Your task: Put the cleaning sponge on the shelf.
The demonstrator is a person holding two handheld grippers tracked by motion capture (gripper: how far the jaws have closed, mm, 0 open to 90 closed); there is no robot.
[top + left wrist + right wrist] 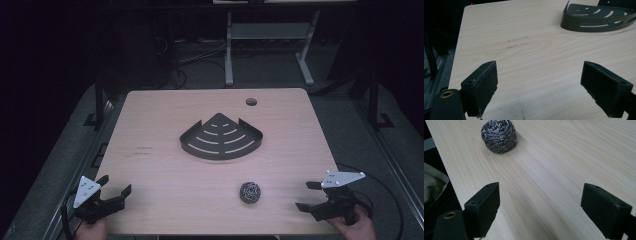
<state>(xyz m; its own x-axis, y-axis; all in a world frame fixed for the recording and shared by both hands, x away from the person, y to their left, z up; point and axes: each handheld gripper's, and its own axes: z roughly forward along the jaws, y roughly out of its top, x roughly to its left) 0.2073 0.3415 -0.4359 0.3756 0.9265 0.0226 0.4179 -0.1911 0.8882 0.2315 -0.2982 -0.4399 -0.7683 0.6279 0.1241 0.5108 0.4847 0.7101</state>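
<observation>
Now my left tongs [116,185] and right tongs [305,196] both gape wide, empty. Near the right pair, a coiled steel-wool ball [250,192] (shiny, wiry) sits on the pale wood-grain counter [165,170].

The corner shelf [596,17] is cut off by the left gripper view's top right edge

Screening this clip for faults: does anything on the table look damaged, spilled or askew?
Nothing stands out. The steel wool ball sits intact near the front edge, the dark corner shelf lies flat mid-table, and faint scuff marks on the wooden table look like ordinary wear.
</observation>
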